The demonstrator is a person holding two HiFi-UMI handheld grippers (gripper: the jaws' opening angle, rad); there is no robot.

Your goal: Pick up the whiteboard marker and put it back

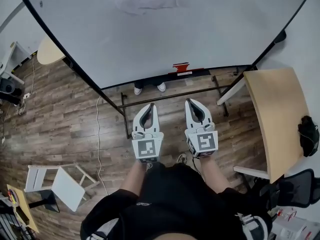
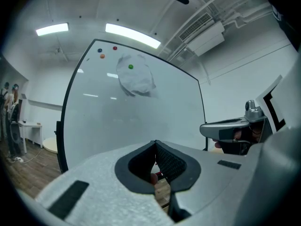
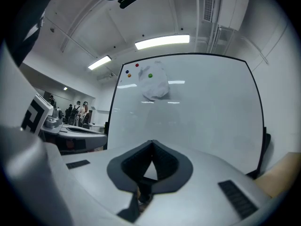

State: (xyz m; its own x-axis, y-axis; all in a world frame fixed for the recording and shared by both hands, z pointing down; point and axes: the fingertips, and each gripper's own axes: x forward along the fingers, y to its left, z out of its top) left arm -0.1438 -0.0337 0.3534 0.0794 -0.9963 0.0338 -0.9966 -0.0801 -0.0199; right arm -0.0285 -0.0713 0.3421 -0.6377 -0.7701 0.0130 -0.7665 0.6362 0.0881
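Left tongs (image 1: 148, 106) and right tongs (image 1: 193, 103) sit side by side at the centre of the head view. Both are pinched shut, pad to pad, with nothing caught between them. Each gripper view shows the tips meeting in a neat point against a blank white surface. They're held level and parallel, noses aimed at the whiteboard (image 1: 165, 29) that fills the upper half of the frame, the easy carrying pose of empty tools squared up to their target. Just above the tips, at the board's lower edge, a small red-topped thing lies on the ledge (image 1: 192, 74). That looks like the whiteboard marker (image 1: 181, 66), though it's too small to be sure. It's parked where a marker belongs, within reach and well apart from either tip. In the left gripper view a sliver of red peeps beyond the closed tips, not in them. This scene cuts both ways: a marker waiting on its ledge to be lifted, or one already returned there with the tongs drawn clear. Further out, a sheet of paper (image 2: 136, 79) hangs pinned high on the board. A pair of shoes (image 1: 149, 89) shows beneath the board's frame, and a pale table (image 1: 277, 119) juts in at the right edge.
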